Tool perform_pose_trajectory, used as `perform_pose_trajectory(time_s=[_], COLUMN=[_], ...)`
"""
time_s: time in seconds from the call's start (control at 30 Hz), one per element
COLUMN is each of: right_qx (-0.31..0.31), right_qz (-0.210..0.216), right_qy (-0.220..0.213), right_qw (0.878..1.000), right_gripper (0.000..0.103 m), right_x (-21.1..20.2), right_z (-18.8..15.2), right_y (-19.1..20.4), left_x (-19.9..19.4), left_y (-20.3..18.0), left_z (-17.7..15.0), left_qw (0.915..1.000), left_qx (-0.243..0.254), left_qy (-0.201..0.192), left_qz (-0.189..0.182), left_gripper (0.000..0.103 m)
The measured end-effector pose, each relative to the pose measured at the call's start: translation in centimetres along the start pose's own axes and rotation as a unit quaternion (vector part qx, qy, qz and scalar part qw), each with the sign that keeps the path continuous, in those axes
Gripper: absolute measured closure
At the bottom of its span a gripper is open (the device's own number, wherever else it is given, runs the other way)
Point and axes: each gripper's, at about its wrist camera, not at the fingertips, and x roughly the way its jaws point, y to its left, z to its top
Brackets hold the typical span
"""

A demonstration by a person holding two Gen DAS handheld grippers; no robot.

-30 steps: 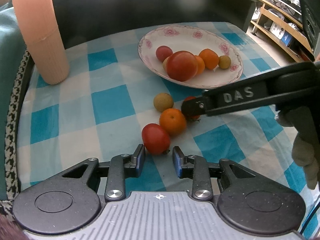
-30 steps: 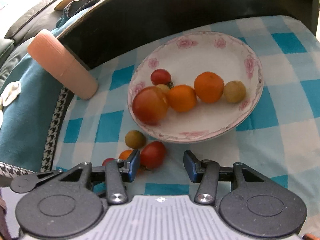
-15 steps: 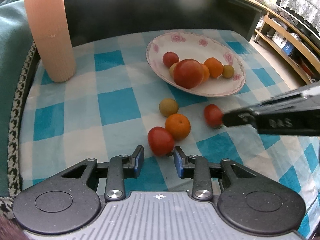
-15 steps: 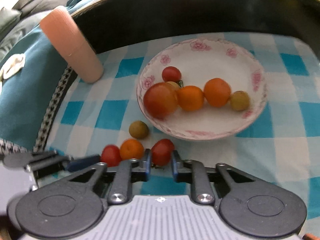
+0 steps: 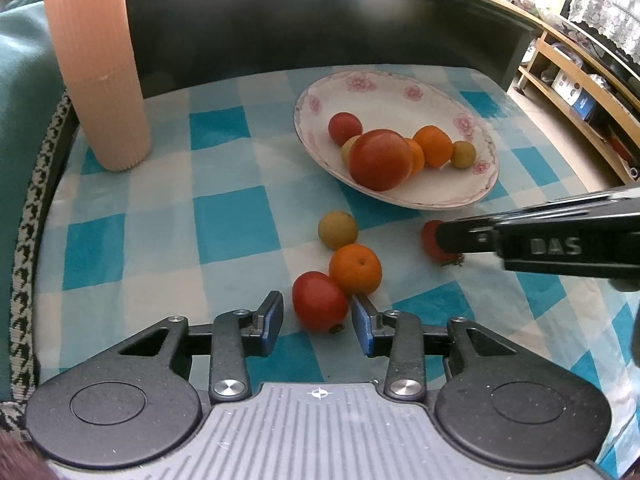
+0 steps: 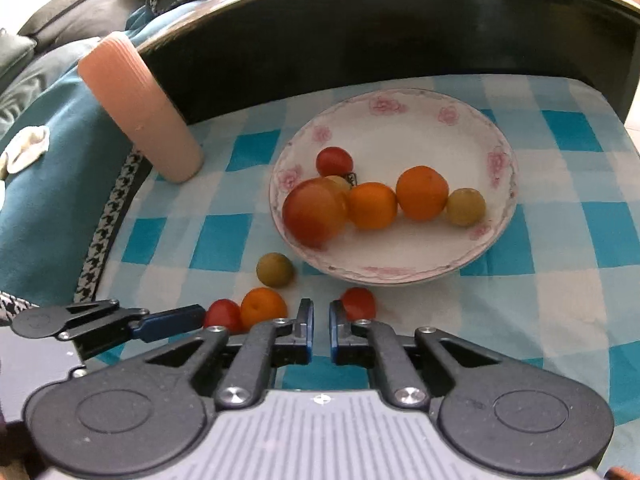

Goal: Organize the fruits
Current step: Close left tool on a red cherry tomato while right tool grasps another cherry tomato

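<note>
A flowered white plate (image 5: 400, 92) (image 6: 404, 128) holds several fruits: a big red tomato (image 5: 380, 159), oranges and small ones. On the checked cloth lie a red tomato (image 5: 319, 300), an orange (image 5: 355, 269), a yellow-green fruit (image 5: 337, 229) and a small red tomato (image 6: 358, 303). My left gripper (image 5: 318, 316) is open with the red tomato between its fingers. My right gripper (image 6: 321, 316) is nearly shut and empty; the small red tomato lies just past its right fingertip (image 6: 338, 316).
A tall ribbed pink cup (image 5: 96, 64) stands at the back left. A dark curved wall (image 5: 320, 20) rises behind the cloth. A teal blanket (image 6: 48, 184) lies to the left. Wooden shelves (image 5: 576, 92) stand at the right.
My right gripper closed without gripping the small red tomato, which now lies off its right finger. My left gripper opened slightly and moved forward around the red tomato.
</note>
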Motion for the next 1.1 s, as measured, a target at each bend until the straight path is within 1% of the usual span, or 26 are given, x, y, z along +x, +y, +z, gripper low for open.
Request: perform_pose_trajectory(time_s=[0.07, 0.13, 0.17, 0.2, 0.27, 0.37, 0.4, 0.5, 0.53, 0.63, 0.67, 0.7, 0.73, 0.8, 0.9, 1.1], right_qx=[-0.009, -0.004, -0.003, -0.004, -0.008, -0.003, -0.003, 0.005, 0.011, 0.02, 0.016, 0.007, -0.002, 0.003, -0.022, -0.04], right_qz=[-0.021, -0.023, -0.021, -0.029, -0.048, -0.055, -0.055, -0.037, -0.031, -0.03, -0.032, -0.043, -0.045, -0.03, -0.041, -0.036], right_qy=[-0.007, -0.005, -0.002, -0.003, 0.004, 0.011, 0.01, 0.0, 0.001, 0.02, 0.024, 0.019, 0.019, 0.028, 0.025, 0.028], right_qw=[1.0, 1.0, 1.0, 1.0, 0.999, 0.998, 0.998, 0.999, 0.999, 0.999, 0.999, 0.999, 0.999, 0.999, 0.999, 0.998], right_gripper=[0.077, 0.075, 0.075, 0.075, 0.075, 0.075, 0.075, 0.071, 0.067, 0.066, 0.062, 0.062, 0.062, 0.062, 0.062, 0.062], right_x=[-0.6, -1.0, -1.1, -1.2, -1.4, -2.4, -2.7, -3.3, -3.1, -1.4, -1.0, -0.7, -0.3, 0.2, 0.4, 0.1], right_z=[-0.2, -0.4, -0.5, -0.5, -0.6, -0.6, -0.5, -0.2, -0.1, -0.1, 0.0, 0.0, 0.1, 0.5, 0.6, 0.4], right_y=[0.0, -0.8, -1.2, -1.5, -2.1, -3.2, -3.3, -3.6, -3.8, -4.3, -4.4, -4.4, -4.5, -4.9, -4.5, -4.8], left_x=[0.4, 0.5, 0.5, 0.4, 0.5, 0.4, 0.3, 0.5, 0.5, 0.7, 0.7, 0.8, 0.8, 0.9, 0.7, 0.4], left_y=[-0.2, -0.6, -0.7, -0.8, -0.9, -0.8, -0.7, -0.6, -0.7, -0.9, -0.9, -0.9, -0.9, -0.8, -0.8, -1.3], left_z=[-0.1, -0.2, -0.1, -0.1, 0.0, 0.0, 0.0, 0.2, 0.2, 0.4, 0.5, 0.6, 0.6, 0.7, 0.6, 0.7], left_qw=[1.0, 0.9999, 0.9999, 0.9999, 0.9999, 0.9999, 0.9998, 0.9998, 0.9997, 0.9996, 0.9996, 0.9996, 0.9996, 0.9996, 0.9996, 0.9994], left_qx=[0.005, 0.009, 0.01, 0.011, 0.012, 0.003, 0.004, 0.001, 0.003, 0.007, 0.006, 0.006, 0.007, 0.006, 0.007, 0.015], left_qy=[0.005, 0.004, 0.004, 0.002, 0.005, 0.005, 0.005, 0.007, 0.007, 0.006, 0.005, 0.005, 0.005, 0.005, 0.003, 0.002], left_qz=[0.003, 0.007, 0.004, 0.004, 0.01, 0.016, 0.019, 0.021, 0.022, 0.027, 0.027, 0.028, 0.028, 0.028, 0.028, 0.032], left_gripper=[0.056, 0.053, 0.053, 0.053, 0.056, 0.06, 0.064, 0.064, 0.063, 0.063, 0.062, 0.062, 0.062, 0.061, 0.063, 0.064])
